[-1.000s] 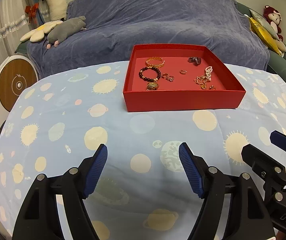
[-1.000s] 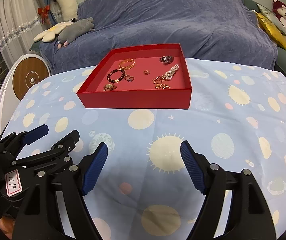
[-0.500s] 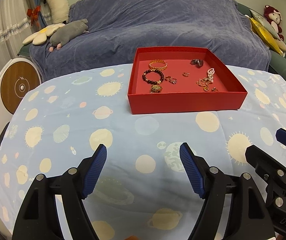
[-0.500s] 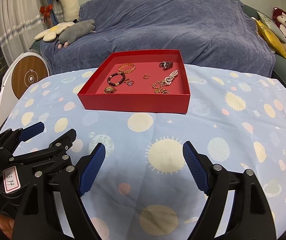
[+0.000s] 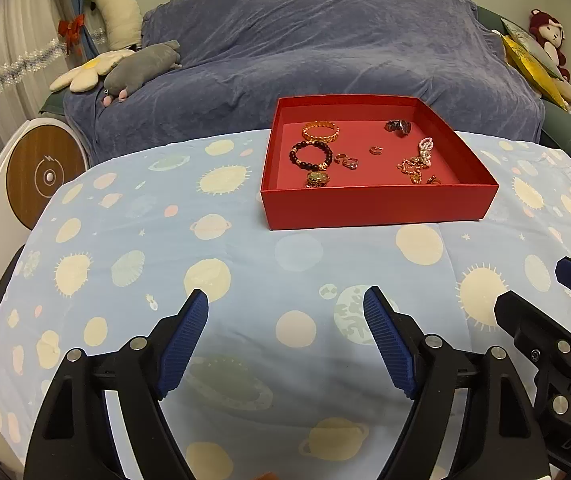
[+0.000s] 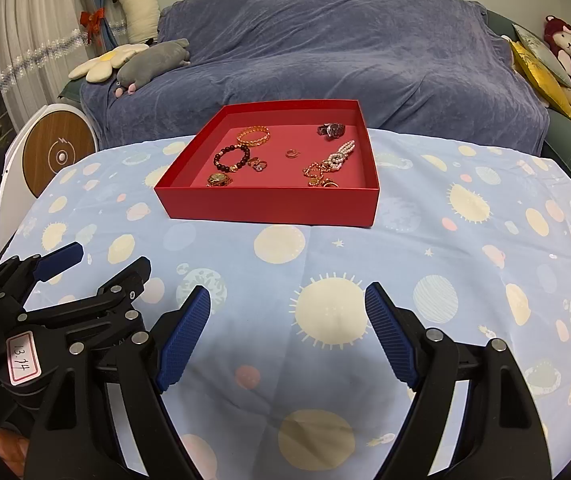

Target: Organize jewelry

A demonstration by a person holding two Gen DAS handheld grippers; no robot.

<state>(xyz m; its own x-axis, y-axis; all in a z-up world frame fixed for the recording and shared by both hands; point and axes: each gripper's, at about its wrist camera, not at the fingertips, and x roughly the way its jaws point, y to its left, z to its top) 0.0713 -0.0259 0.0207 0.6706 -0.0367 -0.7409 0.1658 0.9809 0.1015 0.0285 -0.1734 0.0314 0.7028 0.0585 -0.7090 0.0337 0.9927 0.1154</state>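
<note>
Bracelets, two, lie in one red box point(image 5: 377, 208) with several rings; box sits far on planet cloth point(image 5: 245, 264), sofa point(image 5: 325, 40) behind. Left gripper point(image 5: 285, 340) and right gripper point(image 6: 287, 332) gape wide, holding nothing.

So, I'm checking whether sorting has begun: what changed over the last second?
Little. Both grippers drew slightly back and up, so the red cardboard tray sits a bit higher and smaller in each view. The left gripper and right gripper stay open and empty; nothing was grasped or released. The dark beaded bracelet, gold bangle and other pieces lie unmoved.
</note>
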